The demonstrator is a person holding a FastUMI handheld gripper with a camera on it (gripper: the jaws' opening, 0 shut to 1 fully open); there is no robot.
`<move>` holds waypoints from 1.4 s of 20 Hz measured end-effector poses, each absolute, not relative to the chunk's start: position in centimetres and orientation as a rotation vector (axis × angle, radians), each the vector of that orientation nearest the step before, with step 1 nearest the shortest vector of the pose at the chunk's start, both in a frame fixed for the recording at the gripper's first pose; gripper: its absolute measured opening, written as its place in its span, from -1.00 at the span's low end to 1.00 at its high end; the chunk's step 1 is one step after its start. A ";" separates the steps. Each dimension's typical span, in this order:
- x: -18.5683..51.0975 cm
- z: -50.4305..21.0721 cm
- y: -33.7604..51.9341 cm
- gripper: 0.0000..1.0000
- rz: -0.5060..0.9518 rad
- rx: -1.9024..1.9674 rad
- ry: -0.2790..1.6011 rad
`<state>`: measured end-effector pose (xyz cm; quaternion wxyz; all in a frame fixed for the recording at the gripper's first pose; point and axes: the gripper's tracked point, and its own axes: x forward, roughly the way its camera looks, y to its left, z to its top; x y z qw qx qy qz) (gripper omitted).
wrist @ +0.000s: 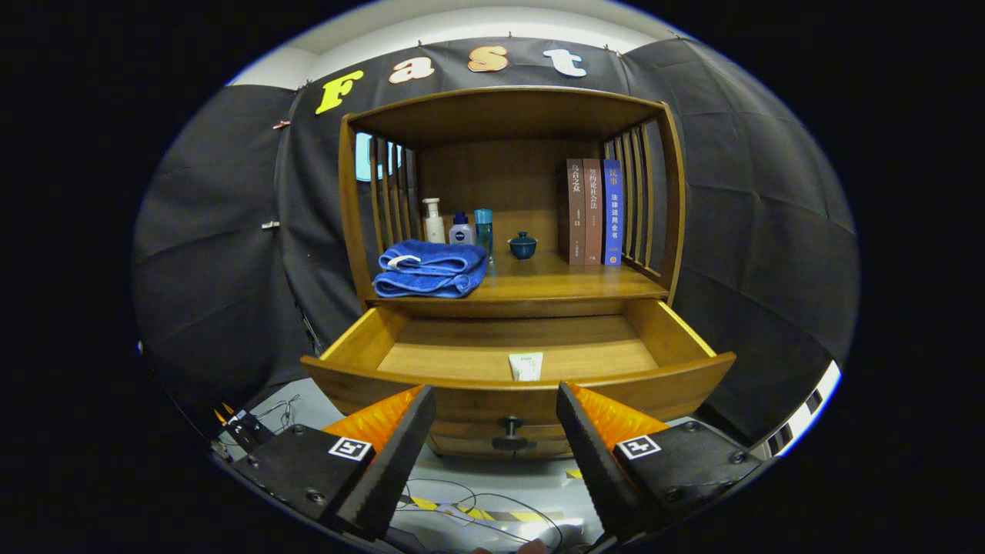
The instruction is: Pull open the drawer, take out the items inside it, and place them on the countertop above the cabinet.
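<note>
My fingers (496,431) hang spread and empty before the pulled-out drawer (515,385), its small white packet (526,366) at twelve o'clock, ready for reaching.

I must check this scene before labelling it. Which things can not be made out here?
- Small white packet in the open wooden drawer, gripper view: lower part hidden by the drawer front; print too small.
- Folded blue towel on the countertop: covers the bottles' bases.
- Open gripper: holds nothing; finger bases cut off.
</note>
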<state>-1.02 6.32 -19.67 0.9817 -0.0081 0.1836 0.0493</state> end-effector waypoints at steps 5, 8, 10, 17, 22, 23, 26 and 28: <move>3.3 -18.3 5.7 1.00 0.094 -0.003 0.571; 6.3 -19.8 5.6 1.00 0.090 -0.009 0.720; 8.1 -21.6 5.6 1.00 0.101 -0.033 0.826; 13.2 -28.9 4.3 1.00 0.048 0.014 1.096; 15.3 -33.3 3.3 1.00 0.033 -0.021 1.192; 15.4 -34.0 3.1 1.00 0.032 -0.029 1.213; 15.5 -35.8 3.2 0.91 0.035 -0.055 1.255; 15.7 -36.6 3.2 0.67 0.034 -0.070 1.274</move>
